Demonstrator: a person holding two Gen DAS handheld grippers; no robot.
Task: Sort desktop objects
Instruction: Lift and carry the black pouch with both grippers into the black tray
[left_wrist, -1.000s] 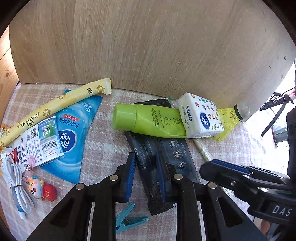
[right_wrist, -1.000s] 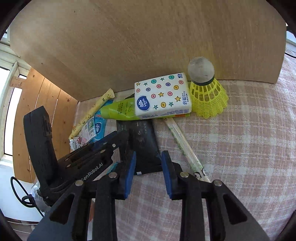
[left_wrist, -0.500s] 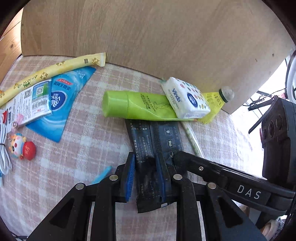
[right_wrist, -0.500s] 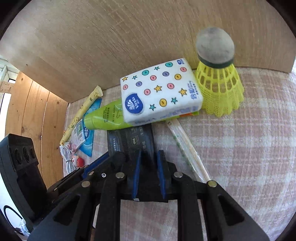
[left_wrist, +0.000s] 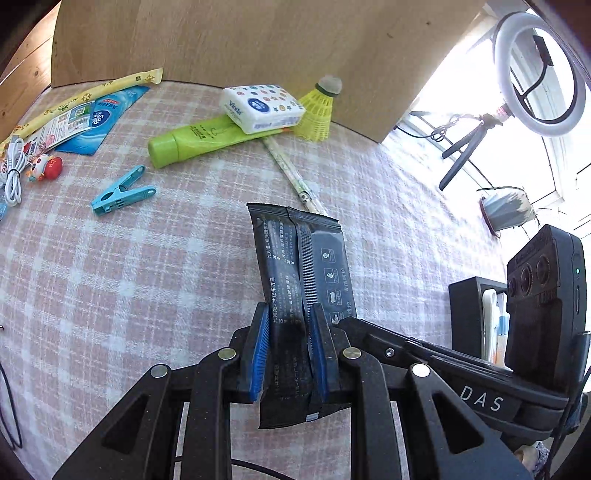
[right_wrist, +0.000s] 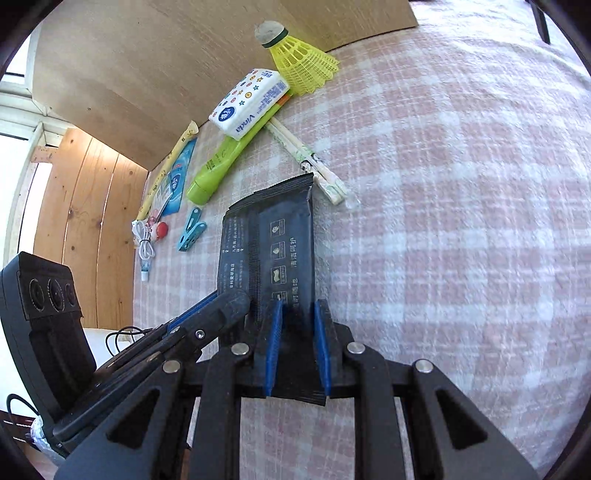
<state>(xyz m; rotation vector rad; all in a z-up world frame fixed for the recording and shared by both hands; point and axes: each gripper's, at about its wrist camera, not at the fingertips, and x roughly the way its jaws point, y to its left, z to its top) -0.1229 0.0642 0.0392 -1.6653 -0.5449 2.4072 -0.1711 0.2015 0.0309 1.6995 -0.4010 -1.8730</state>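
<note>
A: Left wrist view first. What has the left tool (left_wrist: 289, 354) got?

B: Its blue pads press on the near end of a black sachet (left_wrist: 301, 266), and the log-free look of it says the jaws are closing a touch tighter. The right tool (right_wrist: 296, 347) pinches the same sachet from the other side, jaws narrow on it.

A: Where is the sachet?

B: Lifted off the checked desk (left_wrist: 129, 295), out in its middle, well apart from the clutter.

A: And the rest?

B: Along the far edge, against the wooden board (left_wrist: 258, 37): a green tube (left_wrist: 192, 140) with a tissue pack (left_wrist: 262, 107) lying on it, a yellow shuttlecock (left_wrist: 317, 114) just beside. Wrapped chopsticks (left_wrist: 291, 173) run out from under them. A blue clothes peg (left_wrist: 122, 192) lies toward the left edge.
</note>
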